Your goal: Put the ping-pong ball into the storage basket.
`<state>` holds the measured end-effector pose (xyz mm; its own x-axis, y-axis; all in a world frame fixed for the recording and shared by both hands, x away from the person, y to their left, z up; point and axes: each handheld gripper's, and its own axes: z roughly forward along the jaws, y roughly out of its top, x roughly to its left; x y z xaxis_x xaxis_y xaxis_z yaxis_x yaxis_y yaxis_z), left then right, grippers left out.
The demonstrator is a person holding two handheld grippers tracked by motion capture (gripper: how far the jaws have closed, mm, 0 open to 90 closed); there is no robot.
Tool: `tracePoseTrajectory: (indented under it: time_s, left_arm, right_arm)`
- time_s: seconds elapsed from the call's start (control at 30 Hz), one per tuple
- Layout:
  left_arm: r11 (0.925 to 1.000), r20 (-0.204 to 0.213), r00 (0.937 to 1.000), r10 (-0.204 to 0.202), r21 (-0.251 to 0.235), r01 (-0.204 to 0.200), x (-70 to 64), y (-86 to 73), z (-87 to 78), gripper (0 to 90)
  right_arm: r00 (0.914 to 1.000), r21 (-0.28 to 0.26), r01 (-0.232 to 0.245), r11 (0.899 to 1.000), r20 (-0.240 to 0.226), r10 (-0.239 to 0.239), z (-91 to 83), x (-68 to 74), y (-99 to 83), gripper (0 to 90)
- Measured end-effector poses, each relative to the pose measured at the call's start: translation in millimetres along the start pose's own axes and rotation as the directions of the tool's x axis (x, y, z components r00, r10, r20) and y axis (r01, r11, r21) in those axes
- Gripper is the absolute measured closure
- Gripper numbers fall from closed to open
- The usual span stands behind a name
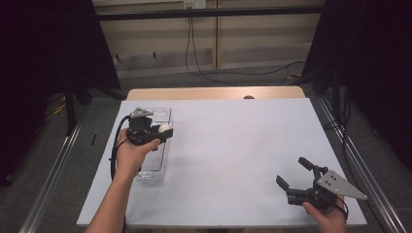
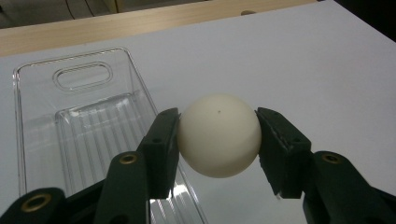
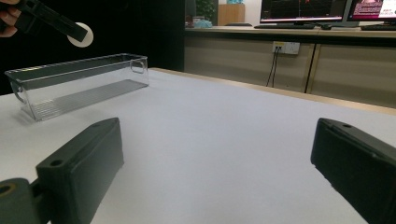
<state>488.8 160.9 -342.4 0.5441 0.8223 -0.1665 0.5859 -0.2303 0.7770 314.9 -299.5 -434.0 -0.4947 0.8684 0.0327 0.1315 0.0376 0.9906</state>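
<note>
Count on the table [image 1: 233,145]: one white ball [image 2: 218,135], one clear plastic bin [image 1: 156,160], two hand-held grippers. The table carries a white covering, with a strip of bare wood along its far edge.

The left gripper [image 1: 163,131] is clenched on the ball, one black jaw pressed to each side of it. In the left gripper view the ball sits squarely between the pads and bears a small dark speck on its upper face. The ball is held in the air above the right-hand long wall of the bin (the right gripper view shows it well clear of the rim). The bin is long and narrow, with a ribbed floor and a handle slot in its far end wall; it stands at the left side of the table.

The left hand [image 1: 130,154] reaches forward over the bin's near half, forearm angled in from the bottom edge.

The right gripper [image 1: 295,177] rests low at the near right corner, well apart from the bin, its jaws spread wide and holding nothing, pointing toward the left.
</note>
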Motion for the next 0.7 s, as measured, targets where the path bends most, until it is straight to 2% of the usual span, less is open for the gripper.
tracePoseTrajectory:
  time_s: [0.07, 0.3, 0.37, 0.4, 0.5, 0.53, 0.57, 0.6, 0.7]
  left_arm:
    - [0.9998, -0.003, 0.9999, 0.016, 0.01, -0.016, 1.7, 0.0, -1.1, 51.1]
    - [1.0, -0.009, 0.9999, -0.004, -0.008, 0.004, 2.3, -1.1, -1.1, 51.1]
    - [0.9999, -0.014, 0.9998, 0.012, 0.006, -0.012, 4.5, -1.2, -2.9, 51.1]
    - [0.9999, -0.013, 0.9999, -0.006, -0.008, 0.006, 4.2, -1.9, -2.3, 51.1]
    - [1.0, -0.013, 0.9999, 0.006, 0.005, -0.006, 6.9, -2.3, -4.2, 51.1]
    - [1.0, -0.015, 0.9999, -0.002, -0.001, 0.002, 6.6, -2.7, -4.2, 51.1]
    - [0.9999, -0.021, 0.9997, 0.013, 0.008, -0.013, 8.2, -2.6, -5.0, 51.1]
    - [1.0, -0.02, 0.9998, -0.007, -0.004, 0.007, 7.2, -3.1, -4.2, 51.1]
    - [1.0, -0.018, 0.9998, 0.004, 0.008, -0.003, 9.4, -3.5, -5.3, 51.1]
  right_arm:
    - [1.0, 0.0, -0.003, 1.0, 0.003, 0.003, 0.1, 0.1, 0.0, 2.0]
    - [1.0, 0.002, -0.003, 1.0, -0.002, 0.003, 0.1, 0.1, 0.0, 2.0]
    - [1.0, 0.0, -0.002, 1.0, 0.0, 0.002, 0.0, 0.1, 0.0, 1.9]
    - [1.0, 0.0, -0.002, 1.0, 0.001, 0.002, 0.1, 0.0, 0.0, 1.9]
    - [1.0, 0.0, -0.002, 1.0, 0.002, 0.002, 0.0, -0.1, -0.1, 1.9]
    - [1.0, 0.0, -0.002, 1.0, 0.002, 0.002, 0.1, -0.1, -0.1, 1.9]
    - [1.0, 0.002, -0.001, 1.0, -0.001, 0.001, 0.0, -0.1, 0.0, 2.0]
    - [1.0, 0.002, -0.007, 1.0, 0.0, 0.007, 0.2, 0.4, 0.0, 1.9]
    - [1.0, 0.002, -0.006, 1.0, 0.0, 0.006, 0.3, 0.5, 0.0, 1.9]
